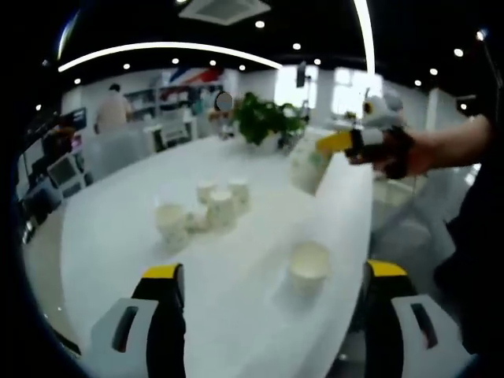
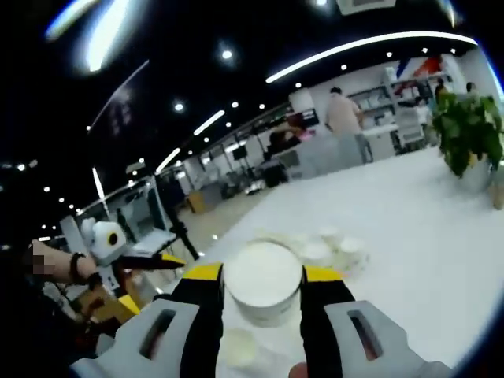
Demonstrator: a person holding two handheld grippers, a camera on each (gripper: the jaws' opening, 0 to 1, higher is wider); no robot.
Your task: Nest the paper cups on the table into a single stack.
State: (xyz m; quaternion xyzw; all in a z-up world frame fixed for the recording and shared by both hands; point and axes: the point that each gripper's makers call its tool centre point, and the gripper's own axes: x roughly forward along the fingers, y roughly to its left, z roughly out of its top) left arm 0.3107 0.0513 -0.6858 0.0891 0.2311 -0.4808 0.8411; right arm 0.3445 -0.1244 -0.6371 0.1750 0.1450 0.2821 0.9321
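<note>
Several white paper cups [image 1: 206, 208] stand clustered on the white table [image 1: 110, 220]. One cup [image 1: 309, 264] stands alone nearer, just ahead of my left gripper [image 1: 273, 272], whose jaws are wide open with nothing in them. My right gripper [image 1: 321, 152] comes in from the right above the table, shut on a tilted paper cup [image 1: 307, 167]. In the right gripper view that held cup [image 2: 263, 290] sits between the yellow tips of my right gripper [image 2: 263, 273], rim toward the camera. The cluster [image 2: 323, 248] lies beyond it, and a lone cup [image 2: 238, 345] shows blurred below.
A potted plant [image 1: 264, 118] stands at the table's far end, also in the right gripper view [image 2: 468, 130]. The table edge curves along the right [image 1: 366, 236]. A hand holds the left gripper [image 2: 153, 262] at the left. A person [image 2: 342, 114] stands far off by shelves.
</note>
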